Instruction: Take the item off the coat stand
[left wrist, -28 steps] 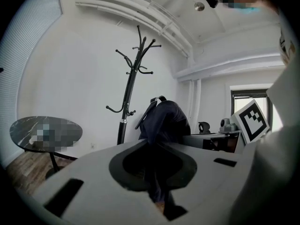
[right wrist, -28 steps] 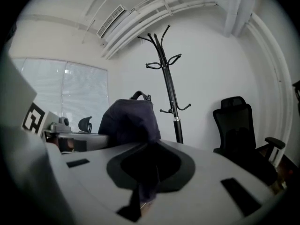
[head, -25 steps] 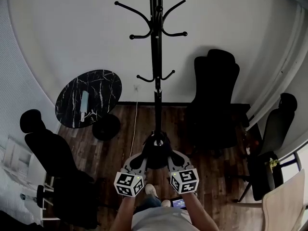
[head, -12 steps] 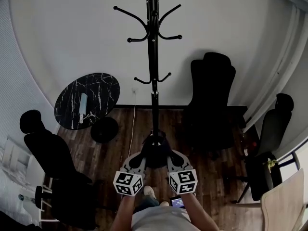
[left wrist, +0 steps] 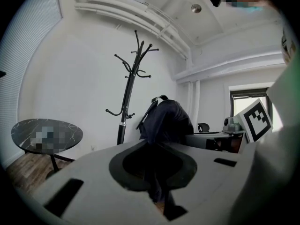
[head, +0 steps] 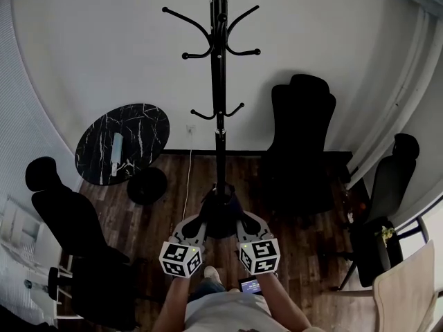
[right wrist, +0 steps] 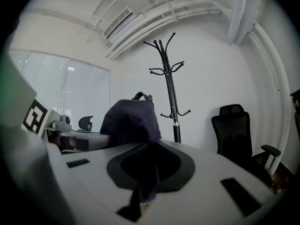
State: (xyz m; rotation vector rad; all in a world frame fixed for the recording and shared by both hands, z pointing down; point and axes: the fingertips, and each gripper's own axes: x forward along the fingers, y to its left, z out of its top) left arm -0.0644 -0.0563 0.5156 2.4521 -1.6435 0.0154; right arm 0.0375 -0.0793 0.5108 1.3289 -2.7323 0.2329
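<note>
A dark fabric bag [head: 220, 211] hangs between my two grippers, low in front of the person and clear of the coat stand [head: 219, 81]. The stand's black hooks are all bare. My left gripper [head: 196, 225] is shut on a fold of the bag [left wrist: 164, 121] from the left. My right gripper [head: 245, 224] is shut on the bag [right wrist: 132, 120] from the right. In each gripper view, dark cloth runs down into the pinched jaws. The stand [left wrist: 127, 97] rises behind the bag in the left gripper view, and the stand [right wrist: 169, 90] does the same in the right one.
A round black marble table [head: 123, 142] stands left of the stand's foot. A tall black office chair [head: 301, 144] is to its right, another black chair [head: 66, 220] near left, a third [head: 389, 185] at the right wall. A pale wooden chair [head: 412, 289] sits bottom right.
Only the head view has shifted slightly, so the stand sits a little lower in frame. Both grippers keep their hold on the bag in the same place.
</note>
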